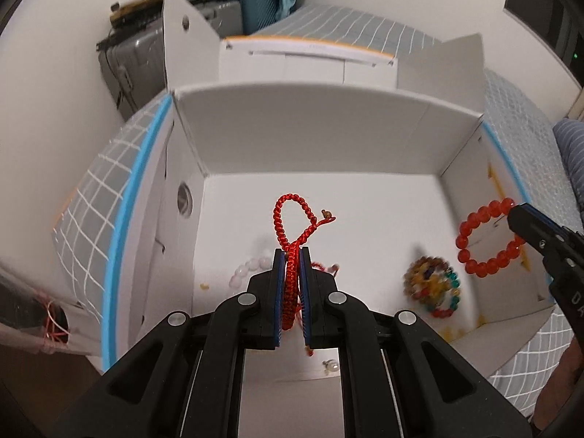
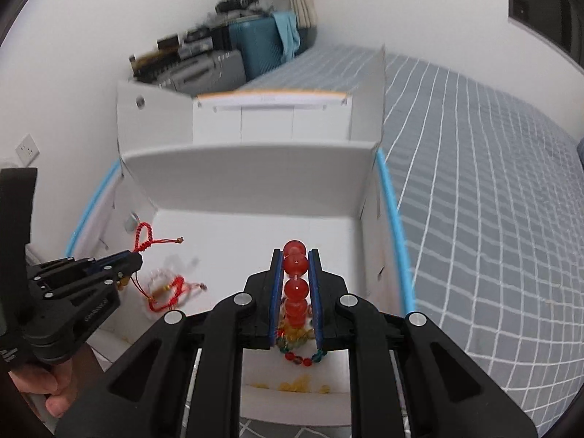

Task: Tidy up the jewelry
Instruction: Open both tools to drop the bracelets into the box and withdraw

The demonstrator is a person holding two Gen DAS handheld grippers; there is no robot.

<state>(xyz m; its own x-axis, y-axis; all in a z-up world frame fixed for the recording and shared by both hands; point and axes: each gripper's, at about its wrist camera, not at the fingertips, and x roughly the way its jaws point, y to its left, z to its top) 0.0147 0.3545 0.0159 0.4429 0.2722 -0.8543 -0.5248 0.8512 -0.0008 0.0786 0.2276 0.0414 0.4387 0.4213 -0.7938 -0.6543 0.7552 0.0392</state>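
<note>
Blue-padded fingers (image 1: 279, 292) of the left gripper (image 1: 292, 266) fill the near field of its own view, pinched together on a red braided cord bracelet (image 1: 292, 226). Its loop stands up beyond the fingertips, with a knotted tail and small brass bead flicking off to the right. I judge it very light, soft and floppy; the woven cord gives good friction, and gripping the doubled strands near the knot, as here, keeps it from slithering out.

The right gripper (image 2: 295, 255) is likewise clamped, on a red bead bracelet (image 2: 295, 262), a bead held between the pads and the ring running back along them. From the left wrist view that ring (image 1: 485, 237) hangs freely below and left of the right fingertips. Glassy, smooth beads look heavier and slippery, likely on elastic, so a squeeze across one bead seems safer than on the thread.

Both grippers hover side by side over the open white cardboard box (image 1: 310, 138), angled downward toward its floor. Ahead of and below the left fingertips lies a pale pink bead bracelet (image 1: 246, 270); between the two grippers sits a blurred multicoloured bead bracelet (image 1: 432, 286). A small pearl earring (image 1: 330, 367) lies beneath the left jaws.
</note>
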